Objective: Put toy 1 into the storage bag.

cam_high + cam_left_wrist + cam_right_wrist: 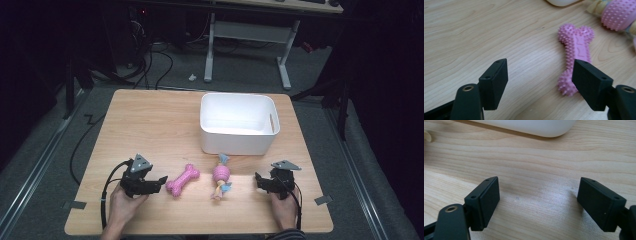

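So the pink bone [183, 180] is what matters here. It lies flat on the table [150, 125], just off the tips of the left gripper [161, 181], toward the middle of the table. Its long axis runs diagonally in the high view, near end low and left, far end up toward the white bin [238, 123]. In the left gripper view the bone sits off to one side of the gap, half behind one jaw, not between them. Jaws are spread, nothing held.

The left hand is clearly the nearer one. The right gripper [258, 180] sits near the right edge, jaws apart over bare wood, with the pink rope toy [220, 179] between it and the bone.

My guess: the left needs to shift sideways so the bone's narrow waist lands in the gap, crossing the axis. There's plenty of room left of the bone; the rope toy is close on the other side. The bin is just behind both toys, with open wood in between.
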Available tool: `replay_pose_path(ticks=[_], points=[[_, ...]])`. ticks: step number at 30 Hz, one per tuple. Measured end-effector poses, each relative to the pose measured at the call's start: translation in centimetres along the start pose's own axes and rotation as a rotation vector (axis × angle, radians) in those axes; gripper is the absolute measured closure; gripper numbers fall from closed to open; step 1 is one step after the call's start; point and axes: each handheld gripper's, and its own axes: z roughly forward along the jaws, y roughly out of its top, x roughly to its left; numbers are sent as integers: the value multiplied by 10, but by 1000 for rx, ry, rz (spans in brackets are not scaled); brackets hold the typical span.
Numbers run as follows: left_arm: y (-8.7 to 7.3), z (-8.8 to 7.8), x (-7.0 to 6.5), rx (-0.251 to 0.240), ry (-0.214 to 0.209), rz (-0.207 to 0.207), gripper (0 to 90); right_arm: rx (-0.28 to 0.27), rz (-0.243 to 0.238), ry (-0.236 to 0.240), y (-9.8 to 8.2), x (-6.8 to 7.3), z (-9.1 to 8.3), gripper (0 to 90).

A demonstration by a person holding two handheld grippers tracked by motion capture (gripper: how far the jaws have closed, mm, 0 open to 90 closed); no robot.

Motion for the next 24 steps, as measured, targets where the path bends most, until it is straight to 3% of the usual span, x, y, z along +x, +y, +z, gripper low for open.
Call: replay_pose_path(ticks=[12, 17, 24], points=[[18, 12, -16, 23, -50, 24, 330, -5, -6, 9, 0, 1, -1, 209], [26, 18, -24, 54, -62, 57, 336, -4, -7, 9, 0, 1, -1, 209], [31, 32, -30, 107, -85, 63, 349, -5, -8, 9, 0, 1, -1, 209]])
